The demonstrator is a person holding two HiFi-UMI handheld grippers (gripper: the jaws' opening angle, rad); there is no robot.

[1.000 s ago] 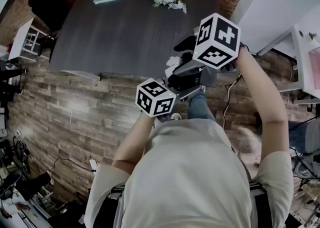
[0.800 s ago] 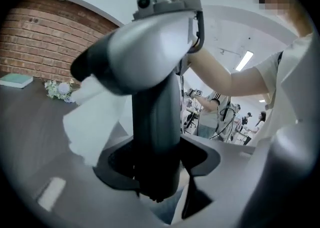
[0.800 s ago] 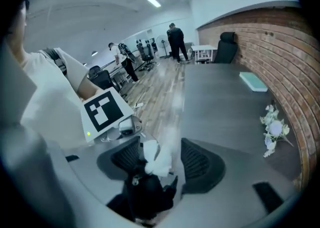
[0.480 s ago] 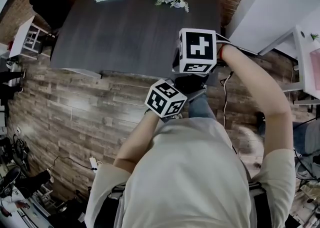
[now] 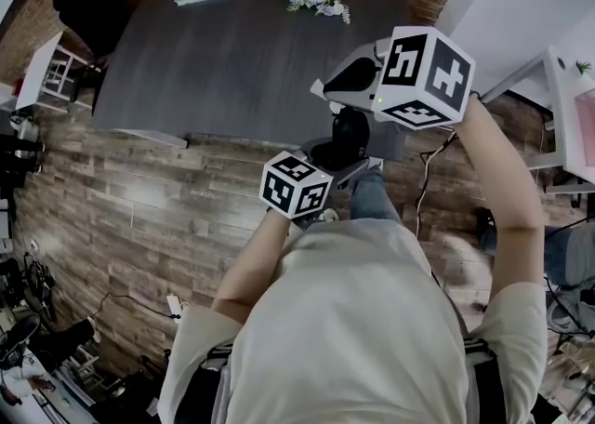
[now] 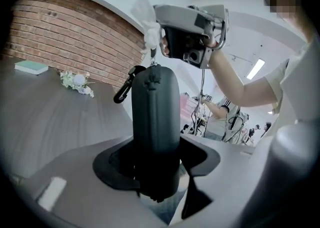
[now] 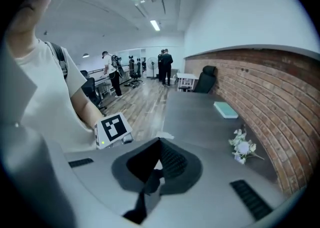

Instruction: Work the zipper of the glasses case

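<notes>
Up and away from the case top since half a second ago went the right claw (image 6: 151, 39), its jaws pressed together. The glasses case (image 6: 156, 122) stands upright, long axis vertical, clamped low in the left claw (image 6: 157, 167) by the counter (image 6: 45, 117) edge. Its zipper end sits just below the right claw's tips.
</notes>
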